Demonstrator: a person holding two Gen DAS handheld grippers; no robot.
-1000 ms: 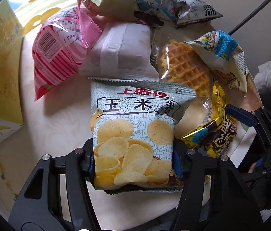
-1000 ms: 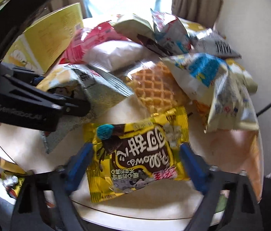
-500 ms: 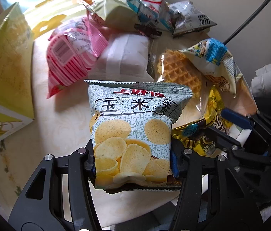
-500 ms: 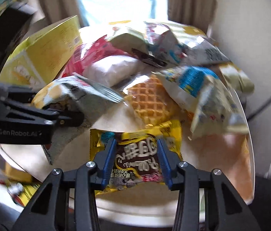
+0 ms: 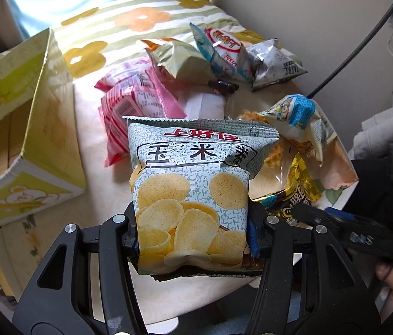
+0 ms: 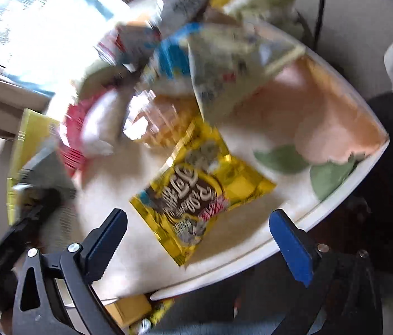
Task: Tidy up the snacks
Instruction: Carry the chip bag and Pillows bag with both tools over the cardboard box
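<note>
At the bottom of the left wrist view, the left gripper (image 5: 193,231) is clamped on the lower edge of a chip bag (image 5: 193,184), held clear above the table (image 5: 98,195). In the right wrist view, the right gripper (image 6: 196,237) is opening its jaws wide; the yellow packet (image 6: 202,189) lies flat between them, untouched, near the table's rounded lower edge. Bare tabletop lies left of centre. Farther up, the open box (image 5: 29,145) stands at left and the other snacks (image 5: 196,64) crowd the far edge.
</note>
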